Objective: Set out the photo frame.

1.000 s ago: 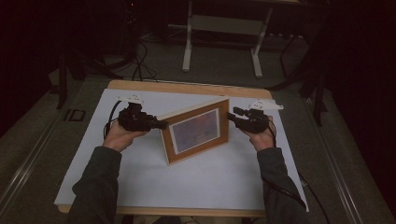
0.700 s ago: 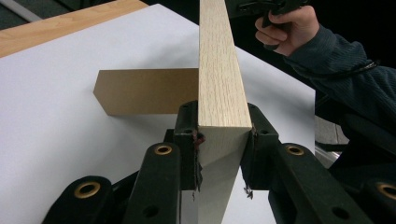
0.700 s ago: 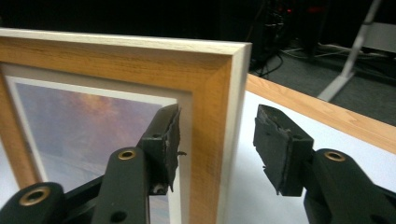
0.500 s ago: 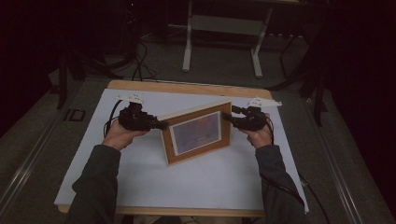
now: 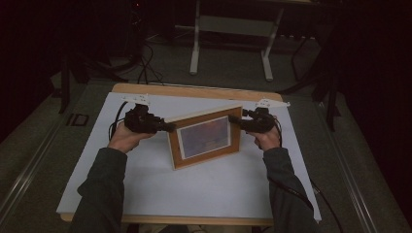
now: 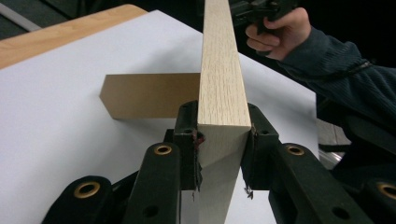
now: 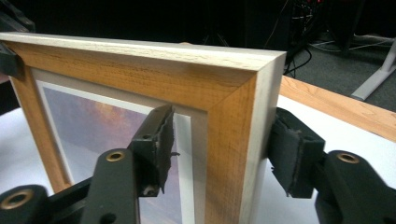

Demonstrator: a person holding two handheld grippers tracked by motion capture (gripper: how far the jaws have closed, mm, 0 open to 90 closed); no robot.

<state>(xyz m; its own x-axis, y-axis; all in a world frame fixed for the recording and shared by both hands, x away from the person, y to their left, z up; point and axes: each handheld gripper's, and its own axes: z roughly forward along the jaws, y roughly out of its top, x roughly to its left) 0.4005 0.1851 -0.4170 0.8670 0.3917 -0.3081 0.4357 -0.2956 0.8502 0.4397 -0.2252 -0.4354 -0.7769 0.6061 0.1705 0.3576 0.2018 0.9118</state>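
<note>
Clamping picture frame [image 6: 219, 84] at its left end: left gripper [image 6: 220, 140], pads pressed flat on both faces of the pale wood edge, jaws narrow to the frame's thickness. Seen in high view at left gripper [image 5: 167, 127], meeting the frame's left side.

Straddling the frame's right upper corner [image 7: 233, 116]: right gripper [image 7: 219, 149], jaws just opened wider, frame between them; front pad standing off the glass with a visible gap, rear pad close to or at the back edge, contact there not certain. No firm grip on this side. High view: right gripper [image 5: 235, 119] at the frame's right top corner.

Standing upright on its lower edge, mid tabletop, on white sheet [image 5: 194, 189], picture face toward the person, leaning slightly back: picture frame [image 5: 205, 137]. Brown easel flap [image 6: 149, 94] folded out behind, resting on the sheet.

Compared with a second ago: right jaws wider apart; frame position and tilt much the same; both hands nearly where they were.

Around: wooden tabletop [image 5: 194, 91] edge showing beyond the sheet; white metal stand [image 5: 232, 36] on the floor behind; cables [image 5: 145, 63] on the floor at far left. Nothing lying between grippers and frame.
</note>
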